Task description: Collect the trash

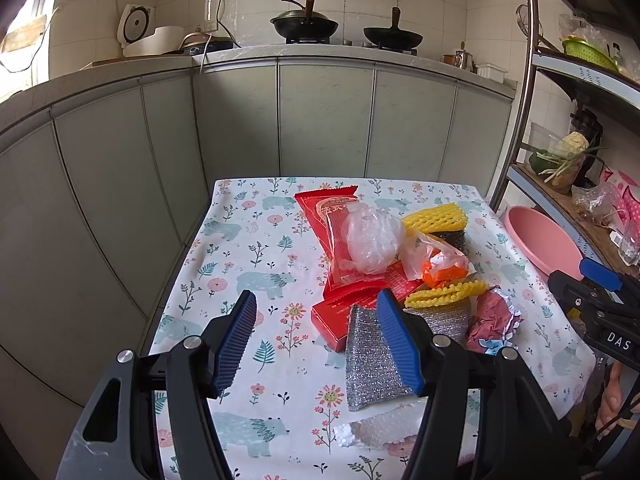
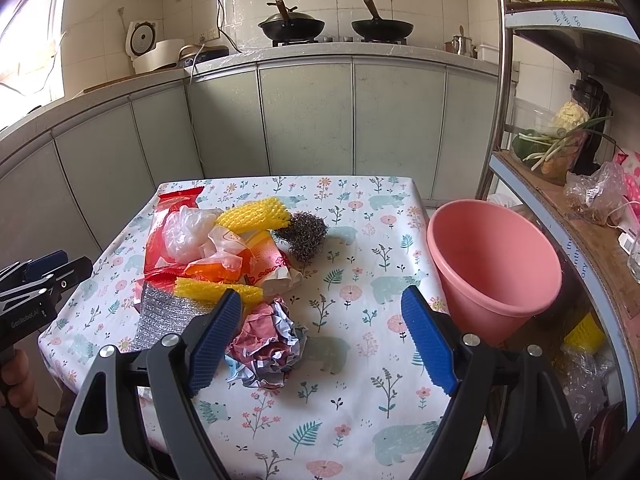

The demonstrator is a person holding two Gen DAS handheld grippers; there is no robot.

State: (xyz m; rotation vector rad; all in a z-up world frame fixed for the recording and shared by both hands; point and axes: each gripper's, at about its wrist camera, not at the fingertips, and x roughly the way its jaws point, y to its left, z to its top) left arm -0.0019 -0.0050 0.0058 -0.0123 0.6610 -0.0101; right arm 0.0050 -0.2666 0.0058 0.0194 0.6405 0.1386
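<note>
A heap of trash lies on the flowered tablecloth (image 2: 360, 380): red wrappers (image 1: 340, 240), a clear plastic wad (image 1: 374, 238), yellow foam nets (image 1: 436, 216), an orange bag (image 1: 444, 268), silver mesh cloth (image 1: 370, 364), a crumpled pink-and-silver paper ball (image 2: 268, 348) and a steel wool ball (image 2: 308, 238). My left gripper (image 1: 320, 340) is open above the table's near left, its right finger over the silver cloth. My right gripper (image 2: 324, 340) is open just behind the paper ball, which lies by its left finger. A pink bucket (image 2: 492, 264) stands at the table's right edge.
Grey kitchen cabinets (image 1: 320, 116) stand behind the table, with woks and a rice cooker on the counter. A metal shelf rack (image 2: 560, 208) with vegetables and bags stands to the right of the bucket. A bubble-wrap piece (image 1: 380, 426) lies near the table's front edge.
</note>
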